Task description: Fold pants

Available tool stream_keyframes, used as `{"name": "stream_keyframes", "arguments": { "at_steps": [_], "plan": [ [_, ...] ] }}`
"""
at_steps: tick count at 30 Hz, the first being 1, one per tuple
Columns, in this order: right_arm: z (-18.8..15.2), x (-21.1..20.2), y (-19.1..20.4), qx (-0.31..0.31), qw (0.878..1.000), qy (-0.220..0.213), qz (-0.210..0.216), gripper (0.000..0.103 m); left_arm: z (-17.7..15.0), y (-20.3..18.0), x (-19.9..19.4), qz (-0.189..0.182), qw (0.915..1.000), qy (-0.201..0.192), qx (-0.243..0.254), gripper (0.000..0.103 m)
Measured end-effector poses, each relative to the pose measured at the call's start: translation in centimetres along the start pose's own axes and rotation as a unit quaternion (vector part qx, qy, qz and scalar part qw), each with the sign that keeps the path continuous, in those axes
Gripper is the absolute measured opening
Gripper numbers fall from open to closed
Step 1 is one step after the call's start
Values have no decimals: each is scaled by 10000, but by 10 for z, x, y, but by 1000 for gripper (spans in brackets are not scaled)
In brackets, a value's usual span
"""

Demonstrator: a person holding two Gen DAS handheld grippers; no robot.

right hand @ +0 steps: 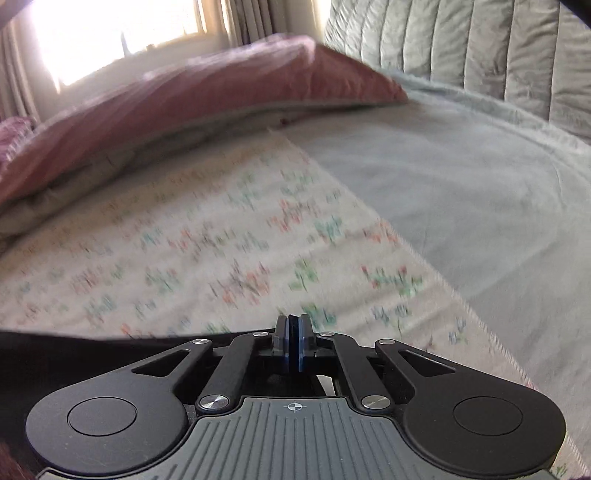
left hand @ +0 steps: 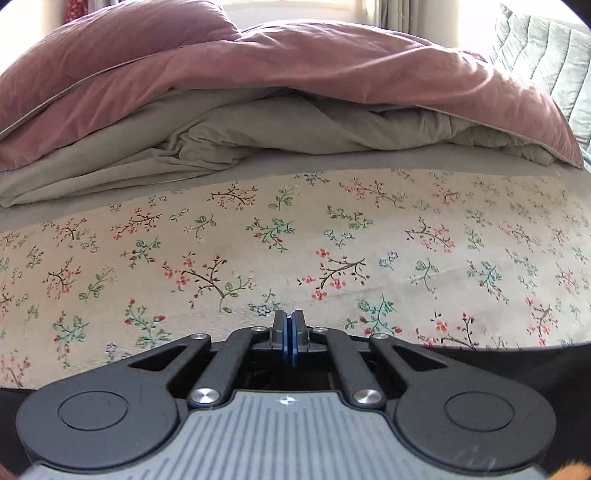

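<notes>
Pants: dark, near-black cloth lying on the bed, showing only as a strip at the base of each hand-held gripper; shape and folds hidden.
Left hand-held gripper: jaws pressed together, the dark cloth edge right under the fingers; whether it is pinched I cannot tell.
Right hand-held gripper: jaws pressed together, dark cloth to its left and beneath; grip unclear.
Floral sheet: spread ahead of both grippers.
Left view only: pink and beige duvet heaped beyond the sheet, sharp.
Right view only: blurred; grey-green blanket right of the sheet, padded headboard behind, bright window far left.
</notes>
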State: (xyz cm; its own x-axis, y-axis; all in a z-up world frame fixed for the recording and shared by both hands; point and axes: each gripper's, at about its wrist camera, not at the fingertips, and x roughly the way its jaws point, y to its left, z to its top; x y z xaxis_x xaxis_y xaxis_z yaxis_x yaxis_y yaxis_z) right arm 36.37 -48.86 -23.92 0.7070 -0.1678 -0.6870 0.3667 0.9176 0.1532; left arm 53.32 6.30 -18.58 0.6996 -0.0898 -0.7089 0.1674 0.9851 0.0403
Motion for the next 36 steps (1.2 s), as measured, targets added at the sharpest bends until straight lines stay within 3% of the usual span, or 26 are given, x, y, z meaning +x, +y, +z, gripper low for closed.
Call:
{"name": "stream_keyframes", "arguments": {
  "at_steps": [2, 5, 7, 10, 12, 14, 16, 18, 20, 23, 26, 28, 31, 34, 36],
  "plan": [
    [-9, 12, -1, -6, 9999, 68, -97, 3, -3, 6, 1, -126, 9992, -197, -337, 20],
    [-4, 0, 8, -223, 9990, -279, -265, 4, -5, 18, 7, -170, 9965, -156, -806, 22],
    [0, -5, 8, -127, 9987, -369, -333, 5, -2, 27, 5, 37, 9956, -79, -932, 27],
    [-5, 10, 5, -258, 9959, -44, -864, 12, 3, 51, -25, -20, 9912, -546, -1204, 42],
    [-8, 12, 6, -463, 9907, -39, -1282, 17, -2, 66, -50, 65, 9904, -765, -1152, 47],
    [-3, 6, 11, -648, 9875, -86, -1431, 18, -16, 78, -63, 276, 9933, -716, -859, 48],
    [2, -5, 23, -785, 9887, -252, -1251, 21, -38, 92, -64, 455, 9962, -461, -584, 48],
    [8, -16, 44, -961, 9903, -405, -919, 23, -57, 110, -54, 876, 9943, -111, -590, 48],
    [8, -27, 71, -1154, 9910, -508, -437, 27, -73, 140, -42, 1123, 9888, 184, -963, 48],
    [-6, -31, 119, -1625, 9857, -266, 365, 33, -79, 178, -44, 1137, 9824, 37, -1481, 48],
    [-34, -7, 155, -2192, 9742, 416, 338, 33, -69, 193, -44, 1622, 9781, 118, -1296, 48],
    [-45, 2, 160, -2351, 9713, 269, 223, 35, -67, 198, -41, 1733, 9785, 130, -1114, 48],
    [-33, 7, 148, -1862, 9813, 438, 228, 48, -70, 197, -40, 1822, 9784, 8, -974, 48],
    [-33, 6, 145, -1786, 9825, 492, 209, 49, -74, 194, -49, 2019, 9704, -278, -1292, 46],
    [-34, -2, 155, -1911, 9805, 434, 128, 49, -76, 178, -67, 1617, 9740, -600, -1471, 47]
  ]
}}
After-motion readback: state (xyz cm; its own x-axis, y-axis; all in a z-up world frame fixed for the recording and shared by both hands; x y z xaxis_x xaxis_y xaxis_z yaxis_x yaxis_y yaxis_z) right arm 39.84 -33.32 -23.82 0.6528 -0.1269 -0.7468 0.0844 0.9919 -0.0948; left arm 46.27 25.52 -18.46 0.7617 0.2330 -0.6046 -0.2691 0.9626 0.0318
